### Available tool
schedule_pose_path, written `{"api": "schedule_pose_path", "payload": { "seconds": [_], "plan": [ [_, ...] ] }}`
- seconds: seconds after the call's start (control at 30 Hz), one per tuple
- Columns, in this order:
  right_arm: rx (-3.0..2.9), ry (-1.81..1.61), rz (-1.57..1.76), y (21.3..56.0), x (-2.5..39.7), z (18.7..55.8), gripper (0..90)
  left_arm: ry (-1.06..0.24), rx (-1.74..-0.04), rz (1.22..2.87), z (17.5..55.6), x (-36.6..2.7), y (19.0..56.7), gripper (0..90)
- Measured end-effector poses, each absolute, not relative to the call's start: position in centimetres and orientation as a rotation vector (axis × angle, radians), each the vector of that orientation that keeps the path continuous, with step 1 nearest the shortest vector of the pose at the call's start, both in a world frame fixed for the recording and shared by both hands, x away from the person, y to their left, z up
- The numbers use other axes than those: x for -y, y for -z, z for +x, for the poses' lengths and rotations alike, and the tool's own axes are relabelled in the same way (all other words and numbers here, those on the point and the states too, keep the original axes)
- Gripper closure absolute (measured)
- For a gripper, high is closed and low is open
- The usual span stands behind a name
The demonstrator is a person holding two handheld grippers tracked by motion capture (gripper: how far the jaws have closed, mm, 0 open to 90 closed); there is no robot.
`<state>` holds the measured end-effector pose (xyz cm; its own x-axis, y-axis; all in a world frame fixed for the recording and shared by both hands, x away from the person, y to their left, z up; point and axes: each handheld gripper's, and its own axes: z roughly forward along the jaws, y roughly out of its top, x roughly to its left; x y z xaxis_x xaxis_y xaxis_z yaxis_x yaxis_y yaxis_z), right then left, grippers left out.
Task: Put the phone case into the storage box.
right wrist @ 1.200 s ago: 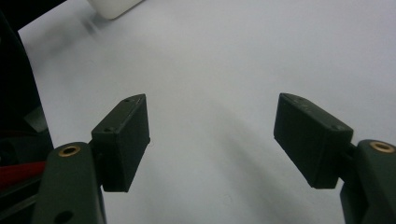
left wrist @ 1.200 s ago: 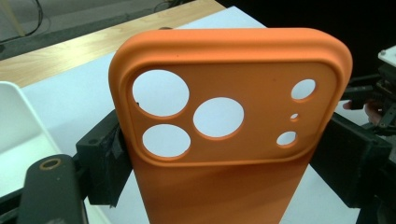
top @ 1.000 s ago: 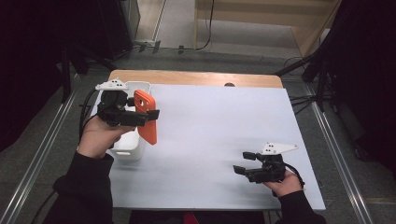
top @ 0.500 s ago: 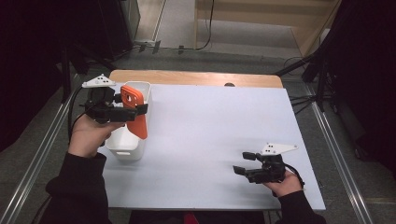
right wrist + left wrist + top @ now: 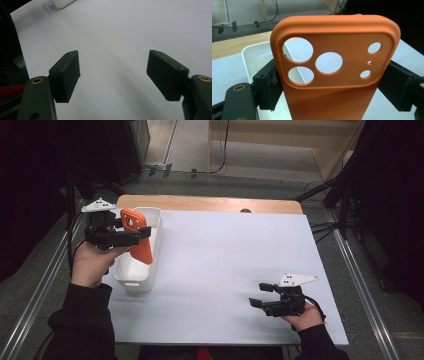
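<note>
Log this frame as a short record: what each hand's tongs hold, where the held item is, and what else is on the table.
left tongs: shut on the orange phone case, gripping its two side edges
case position: upright, held over the white bin
right tongs: open, holding nothing, low over the white table
bin location: left part of the table

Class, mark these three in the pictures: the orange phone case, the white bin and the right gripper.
orange phone case (image 5: 342, 97): left gripper view, plain back below the camera holes.
white bin (image 5: 134, 282): high view, near end wall.
right gripper (image 5: 113, 73): right gripper view, midway between its open fingertips.
</note>
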<state>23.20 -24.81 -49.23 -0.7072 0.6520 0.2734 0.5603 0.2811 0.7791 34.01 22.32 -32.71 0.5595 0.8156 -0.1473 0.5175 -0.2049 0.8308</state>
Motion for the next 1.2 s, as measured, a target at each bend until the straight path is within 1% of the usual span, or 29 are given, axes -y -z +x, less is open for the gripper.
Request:
{"api": "schedule_pose_path", "payload": {
  "seconds": [0.23,0.33,0.73,1.2],
  "plan": [
    [-2.435,-1.413,1.157,49.2,24.7,23.2,25.6,-0.457,-1.113,1.850,34.3,-22.3,32.9,15.5],
    [-2.434,-1.412,1.156,49.2,24.7,23.2,25.6,-0.497,-1.130,1.849,34.6,-22.3,33.1,15.5],
    [-2.419,-1.430,1.160,49.1,25.0,23.2,25.6,-0.486,-1.161,1.852,36.7,-21.6,33.5,15.5],
    [-2.424,-1.430,1.149,49.0,24.8,23.2,25.6,-0.508,-1.185,1.853,39.4,-21.1,32.6,15.5]
  ]
}}
